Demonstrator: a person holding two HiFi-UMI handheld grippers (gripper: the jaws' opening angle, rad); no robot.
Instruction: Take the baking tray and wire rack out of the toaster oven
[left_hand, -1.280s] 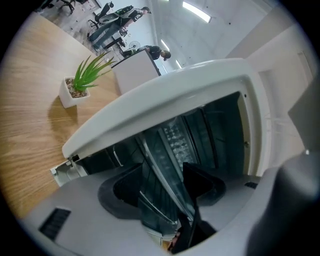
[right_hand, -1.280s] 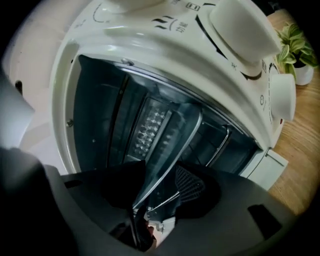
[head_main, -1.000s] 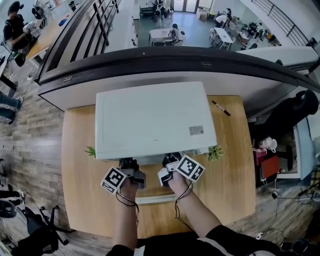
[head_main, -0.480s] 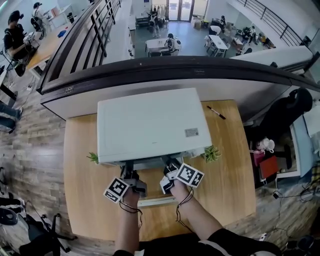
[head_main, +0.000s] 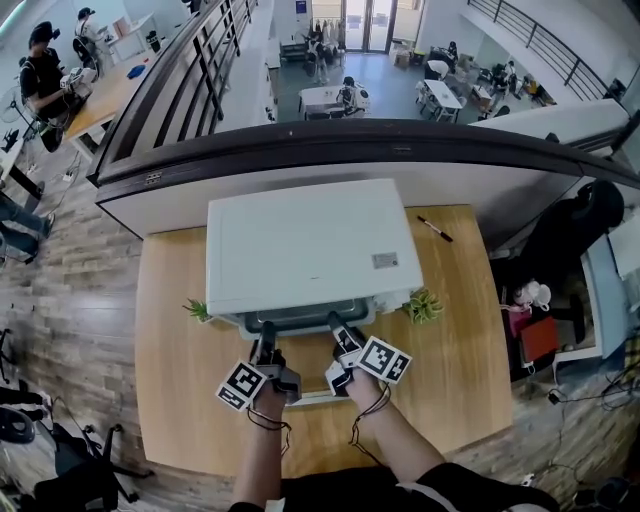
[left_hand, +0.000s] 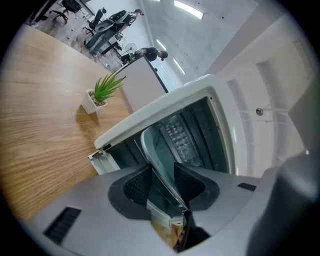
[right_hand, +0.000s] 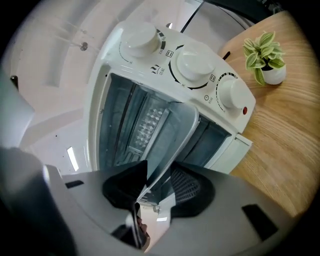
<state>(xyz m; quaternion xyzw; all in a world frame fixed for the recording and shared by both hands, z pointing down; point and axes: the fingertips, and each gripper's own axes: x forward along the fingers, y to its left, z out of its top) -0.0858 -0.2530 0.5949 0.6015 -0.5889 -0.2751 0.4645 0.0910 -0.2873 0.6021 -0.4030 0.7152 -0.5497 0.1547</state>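
Centre frame, fronting boxy white oven (head_main: 300, 245) | thin shiny metal tray (head_main: 298, 319), rounded corners | left gripper (left_hand: 161, 175), right gripper (right_hand: 159, 175): jaws pinching rim

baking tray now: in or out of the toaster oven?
Partly out: front of the baking tray juts from the open toaster oven, rim clamped by left gripper and right gripper; its back sits inside.

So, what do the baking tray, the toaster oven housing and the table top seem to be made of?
Baking tray: likely thin metal, glossy; it shows bright reflections and a thin edge.
Toaster oven: white housing with a smooth satin finish; painted metal or plastic, cannot tell which.
Table: wood or wood-look laminate, matte; light grain lines run along it.
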